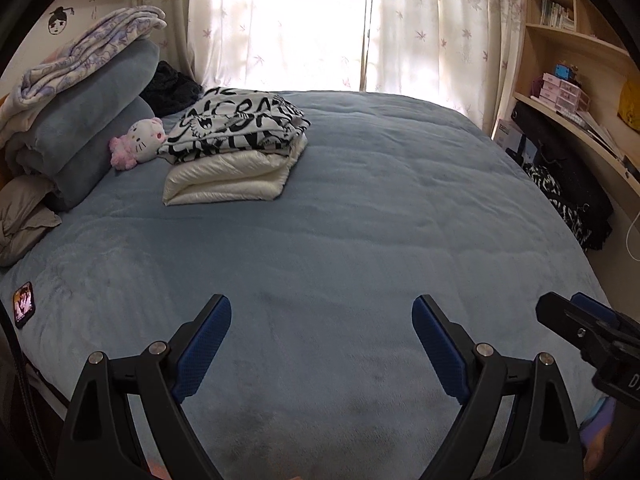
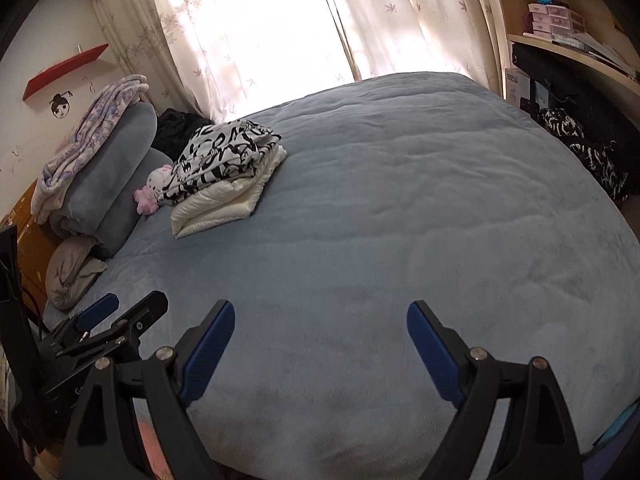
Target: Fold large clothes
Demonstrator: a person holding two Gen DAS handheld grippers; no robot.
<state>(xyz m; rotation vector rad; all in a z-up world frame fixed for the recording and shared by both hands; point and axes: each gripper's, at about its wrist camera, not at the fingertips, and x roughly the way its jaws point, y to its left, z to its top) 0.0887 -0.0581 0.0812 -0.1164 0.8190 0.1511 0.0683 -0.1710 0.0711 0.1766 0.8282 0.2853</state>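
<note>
A folded black-and-white printed garment [image 1: 236, 126] lies on top of a folded white puffy garment [image 1: 228, 178] at the far left of the blue bed [image 1: 360, 220]. The same stack shows in the right wrist view, printed garment [image 2: 224, 158] over white one [image 2: 224, 204]. My left gripper [image 1: 322, 320] is open and empty above the bed's near edge; it also shows in the right wrist view [image 2: 124, 312]. My right gripper [image 2: 320, 324] is open and empty beside it, and its fingers show at the right of the left wrist view [image 1: 576, 316].
Rolled blue blankets [image 1: 92, 120] with a patterned throw stand at the left with a pink-and-white plush toy [image 1: 138, 142]. A phone [image 1: 24, 304] lies at the bed's left edge. Shelves [image 1: 580, 80] and dark clothes [image 1: 568, 200] line the right side. Curtains hang behind the bed.
</note>
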